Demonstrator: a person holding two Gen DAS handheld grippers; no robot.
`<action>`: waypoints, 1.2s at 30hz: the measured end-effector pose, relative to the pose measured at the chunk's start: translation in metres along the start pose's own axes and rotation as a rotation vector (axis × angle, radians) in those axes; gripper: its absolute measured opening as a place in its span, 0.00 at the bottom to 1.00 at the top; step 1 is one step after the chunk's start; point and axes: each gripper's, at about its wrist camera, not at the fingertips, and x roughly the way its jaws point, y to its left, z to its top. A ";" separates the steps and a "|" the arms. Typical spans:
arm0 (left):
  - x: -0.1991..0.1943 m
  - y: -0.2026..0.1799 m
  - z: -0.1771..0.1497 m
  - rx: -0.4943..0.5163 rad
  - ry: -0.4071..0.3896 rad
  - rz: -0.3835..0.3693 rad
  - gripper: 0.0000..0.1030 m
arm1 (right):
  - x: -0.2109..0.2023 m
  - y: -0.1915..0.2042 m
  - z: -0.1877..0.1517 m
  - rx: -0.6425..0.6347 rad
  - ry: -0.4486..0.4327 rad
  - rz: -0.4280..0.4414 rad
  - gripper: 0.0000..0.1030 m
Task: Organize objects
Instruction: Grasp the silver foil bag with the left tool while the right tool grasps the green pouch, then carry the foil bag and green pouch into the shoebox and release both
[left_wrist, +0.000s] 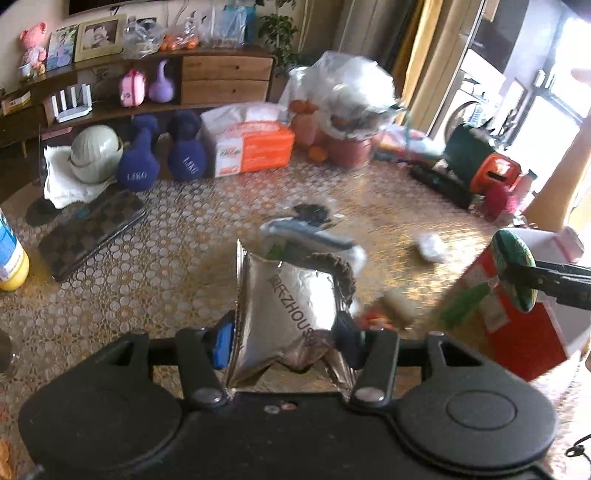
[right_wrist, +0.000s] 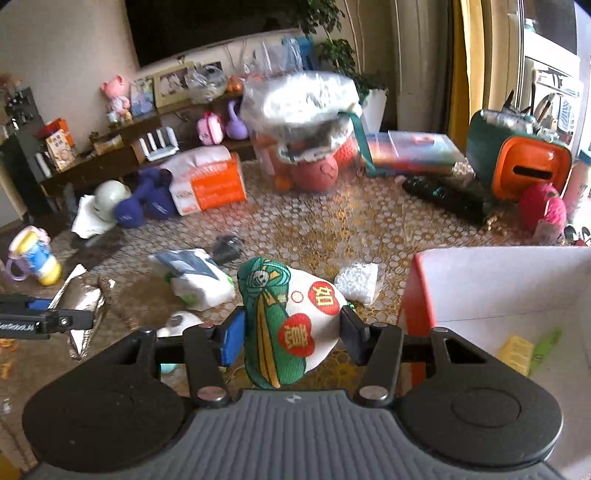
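Silver foil pouch (left_wrist: 284, 314) with dark printed lettering sits pinched between the two pads of the left claw (left_wrist: 286, 332), crumpled and lifted clear of the patterned tabletop (left_wrist: 147, 266). The right claw (right_wrist: 291, 328) squeezes a small cloth pouch (right_wrist: 288, 317), green and white with red roundels, its blue pad on one side and its black pad on the other, also raised above the cloth. From the left wrist view the same cloth pouch shows edge-on at the right, just in front of a red box with a white inside (left_wrist: 524, 332). In the right wrist view that box (right_wrist: 498, 288) stands open near the tabletop's near right edge, and a yellow packet (right_wrist: 515, 354) lies inside it. Loose on the middle of the tabletop are a white packet with a dark flap (right_wrist: 195, 273) and a small bag of white pellets (right_wrist: 356, 280), apart from each other. Toward the far edge sit an orange and white tissue pack (left_wrist: 251, 147), two purple dumbbells (left_wrist: 162, 155) and a pale helmet (left_wrist: 94, 153) on a white cloth. An orange and green holder (right_wrist: 517, 158) stands by the far right corner.
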 end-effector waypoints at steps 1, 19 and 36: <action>-0.007 -0.005 0.001 0.006 -0.003 -0.005 0.52 | -0.010 0.000 0.001 -0.002 -0.006 0.009 0.52; -0.077 -0.148 0.015 0.231 -0.011 -0.161 0.53 | -0.157 -0.045 0.002 -0.048 -0.085 -0.015 0.52; -0.040 -0.260 0.009 0.291 0.015 -0.315 0.53 | -0.186 -0.141 -0.023 0.065 -0.093 -0.141 0.52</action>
